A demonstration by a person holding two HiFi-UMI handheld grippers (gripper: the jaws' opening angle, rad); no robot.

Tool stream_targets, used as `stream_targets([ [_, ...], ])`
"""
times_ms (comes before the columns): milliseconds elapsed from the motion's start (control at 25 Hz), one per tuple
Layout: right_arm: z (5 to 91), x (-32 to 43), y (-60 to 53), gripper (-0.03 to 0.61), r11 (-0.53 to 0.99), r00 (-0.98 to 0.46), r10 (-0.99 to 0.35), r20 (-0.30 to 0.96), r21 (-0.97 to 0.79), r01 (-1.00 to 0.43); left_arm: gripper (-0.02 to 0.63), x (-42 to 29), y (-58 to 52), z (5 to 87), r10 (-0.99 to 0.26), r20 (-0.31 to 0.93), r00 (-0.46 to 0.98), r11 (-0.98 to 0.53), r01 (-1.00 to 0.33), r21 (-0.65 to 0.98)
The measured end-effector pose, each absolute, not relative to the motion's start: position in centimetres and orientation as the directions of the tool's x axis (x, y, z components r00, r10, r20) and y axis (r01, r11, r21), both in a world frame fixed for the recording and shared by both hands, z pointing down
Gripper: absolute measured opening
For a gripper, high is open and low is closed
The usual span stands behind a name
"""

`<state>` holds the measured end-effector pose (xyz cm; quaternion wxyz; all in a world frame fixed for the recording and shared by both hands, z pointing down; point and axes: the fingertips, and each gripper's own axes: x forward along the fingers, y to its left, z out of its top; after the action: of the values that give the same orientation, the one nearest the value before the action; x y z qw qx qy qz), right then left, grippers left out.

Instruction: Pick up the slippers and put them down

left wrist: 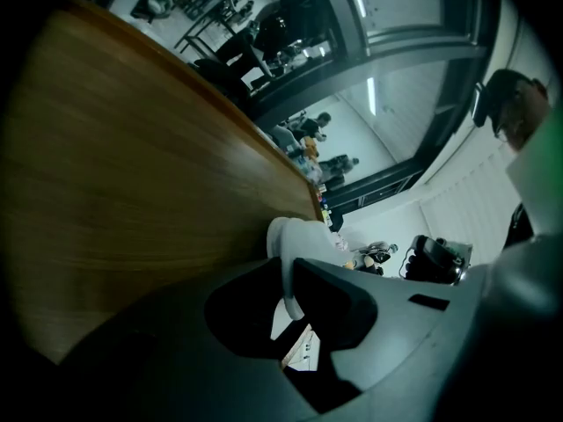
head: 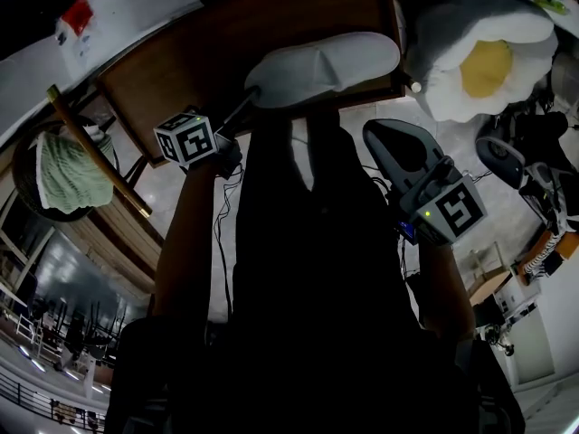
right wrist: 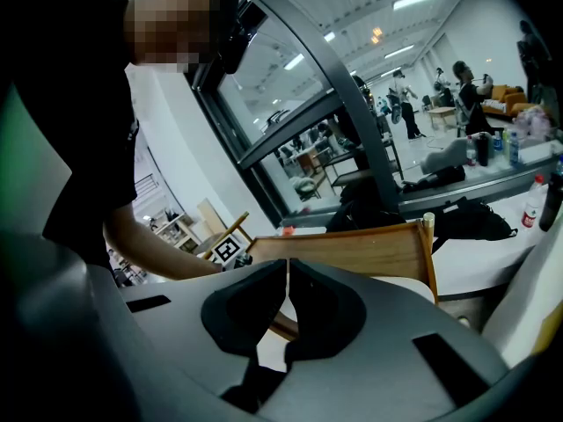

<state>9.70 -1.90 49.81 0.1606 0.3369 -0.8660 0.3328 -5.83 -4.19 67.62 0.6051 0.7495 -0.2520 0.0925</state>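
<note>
Our left gripper (head: 246, 98) was pinched narrow on the near edge of the white slipper (head: 326, 61), which lay on the wooden table (head: 226, 34) at twelve o'clock in the head view. Our right gripper (head: 375, 136), at three o'clock, had its jaws together on nothing. We judged the pick-up only begun, with lifting and setting down left. We found no readable writing; the marker cubes (head: 185, 138) bore only patterns.

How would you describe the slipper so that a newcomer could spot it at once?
Find the brown wooden table at the top of the head view. The white slipper sits at its near edge, one end pinched by the left gripper. Unlike the egg-shaped cushion beside it, it is plain white.
</note>
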Motion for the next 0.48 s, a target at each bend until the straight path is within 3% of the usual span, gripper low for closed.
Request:
stream_targets([
  [320,46.8,9.4,-2.9,0.026,0.601,-0.733,-0.503,0.457,-0.425,-0.677,0.037,-5.5,-4.8,62.2,-0.313,0.382,0.869,-0.212,-0.456,0.864],
  [480,43.0,8.7,-4.5,0.026,0.657,-0.749,-0.533,0.394,-0.364,-0.660,0.037,-6.3,-6.8,57.3,-0.410,0.329,0.851,-0.278,-0.460,0.844],
])
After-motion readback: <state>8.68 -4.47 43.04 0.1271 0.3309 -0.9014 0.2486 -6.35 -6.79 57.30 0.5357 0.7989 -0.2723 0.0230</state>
